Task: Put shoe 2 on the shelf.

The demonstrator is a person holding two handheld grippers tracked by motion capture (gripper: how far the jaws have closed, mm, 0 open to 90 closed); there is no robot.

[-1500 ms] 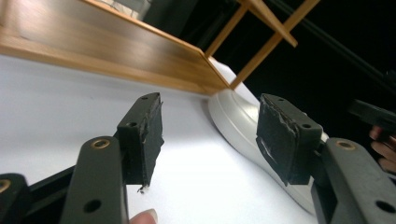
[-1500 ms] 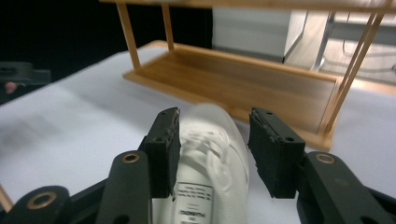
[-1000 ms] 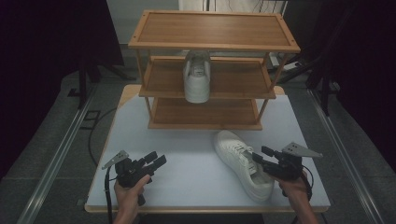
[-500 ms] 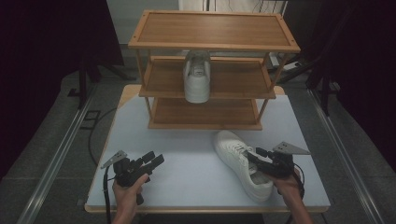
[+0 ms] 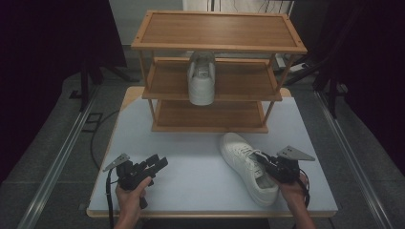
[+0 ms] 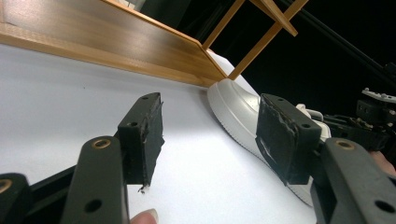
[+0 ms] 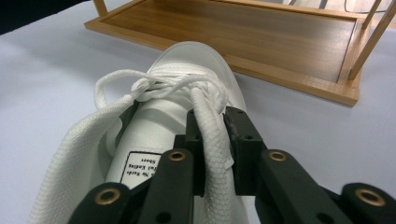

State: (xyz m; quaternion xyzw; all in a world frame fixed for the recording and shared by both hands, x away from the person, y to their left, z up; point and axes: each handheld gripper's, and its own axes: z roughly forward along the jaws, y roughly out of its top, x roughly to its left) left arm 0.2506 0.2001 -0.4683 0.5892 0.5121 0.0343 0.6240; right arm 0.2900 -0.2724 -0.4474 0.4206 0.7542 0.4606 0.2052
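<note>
White table (image 5: 191,162) under the high view, three-tier wooden rack (image 5: 217,71) at its far side with one white sneaker (image 5: 201,78) on the middle shelf; second white shoe (image 5: 248,167) on the table just in front of the rack, right tool (image 5: 264,161) at its collar, left tool (image 5: 157,163) well apart near the front-left. Left gripper view: jaws wide apart over bare table, nothing between, shoe toe (image 6: 238,109) beyond. Right gripper view: jaws just closed, clamped on the shoe's collar edge (image 7: 212,140) beside the laces (image 7: 154,86).
</note>
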